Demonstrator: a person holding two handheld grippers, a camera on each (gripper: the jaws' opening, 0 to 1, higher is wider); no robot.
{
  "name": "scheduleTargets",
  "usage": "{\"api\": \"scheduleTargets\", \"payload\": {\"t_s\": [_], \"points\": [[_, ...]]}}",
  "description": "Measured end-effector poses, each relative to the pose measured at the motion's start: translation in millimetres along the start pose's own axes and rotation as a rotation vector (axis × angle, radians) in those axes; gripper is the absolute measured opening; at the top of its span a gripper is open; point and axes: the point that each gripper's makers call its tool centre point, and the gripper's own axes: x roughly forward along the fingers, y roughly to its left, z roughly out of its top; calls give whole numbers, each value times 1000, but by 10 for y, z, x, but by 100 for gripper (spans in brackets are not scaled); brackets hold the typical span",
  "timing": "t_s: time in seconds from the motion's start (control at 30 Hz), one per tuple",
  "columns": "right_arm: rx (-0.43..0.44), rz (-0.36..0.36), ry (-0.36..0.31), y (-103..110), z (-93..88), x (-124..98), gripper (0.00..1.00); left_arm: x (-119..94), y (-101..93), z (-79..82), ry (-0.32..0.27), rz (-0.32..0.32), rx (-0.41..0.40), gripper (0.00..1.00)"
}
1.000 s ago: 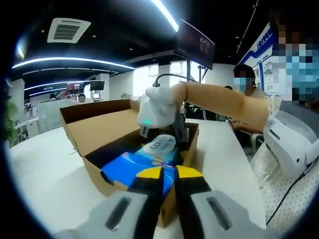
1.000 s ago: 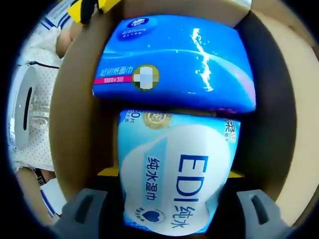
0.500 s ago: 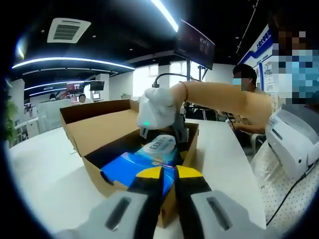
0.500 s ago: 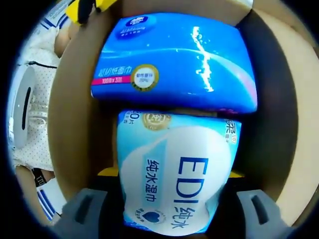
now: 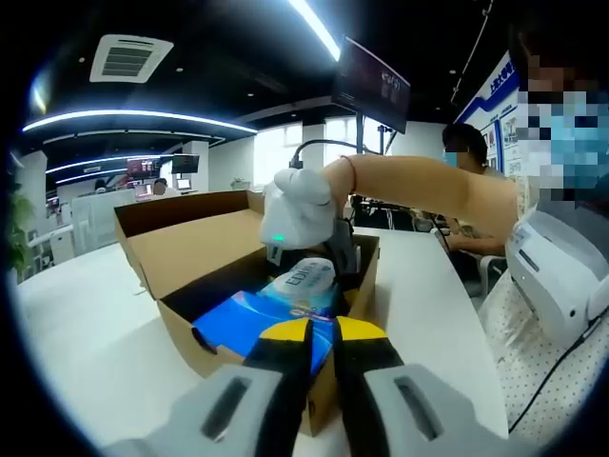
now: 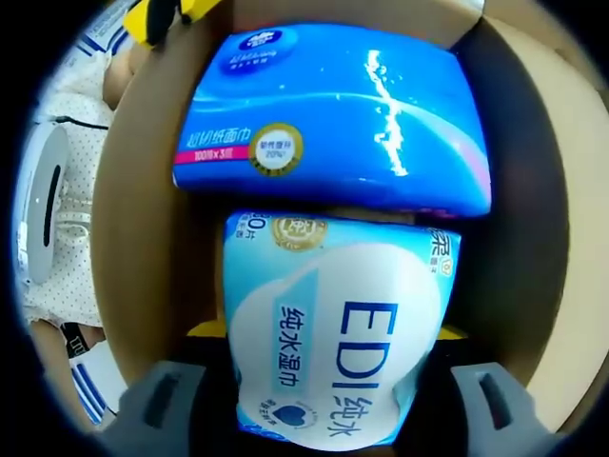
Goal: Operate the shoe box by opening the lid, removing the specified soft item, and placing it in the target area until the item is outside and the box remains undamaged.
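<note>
The brown cardboard shoe box [image 5: 205, 354] stands open on the white table, its lid [image 5: 181, 238] folded back to the left. Inside lie a dark blue tissue pack [image 5: 243, 319] [image 6: 333, 114] and a light blue EDI wet-wipe pack [image 5: 306, 278] [image 6: 333, 333]. My right gripper [image 5: 319, 267] [image 6: 326, 331] reaches down into the box and is shut on the wipe pack, a yellow pad [image 6: 205, 329] pressing each side. The pack's far end is tipped upward. My left gripper [image 5: 333, 333] is shut on nothing, its yellow tips just outside the box's front wall [image 6: 143, 238].
The white table [image 5: 86, 324] spreads to the left and right of the box. A person's bare arm [image 5: 428, 195] stretches over the box's right side. A white device [image 5: 561, 267] hangs at the right edge. Other people sit in the background.
Hardly anything differs. The right gripper and the wipe pack have edged up very slightly inside the box; the left gripper has stayed still.
</note>
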Motion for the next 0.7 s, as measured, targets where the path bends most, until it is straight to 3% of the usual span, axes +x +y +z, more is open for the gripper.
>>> {"api": "scheduleTargets", "payload": {"t_s": [0.7], "points": [[0, -7, -23, 12, 4, -13, 74, -8, 0, 4, 1, 0, 1, 9]]}}
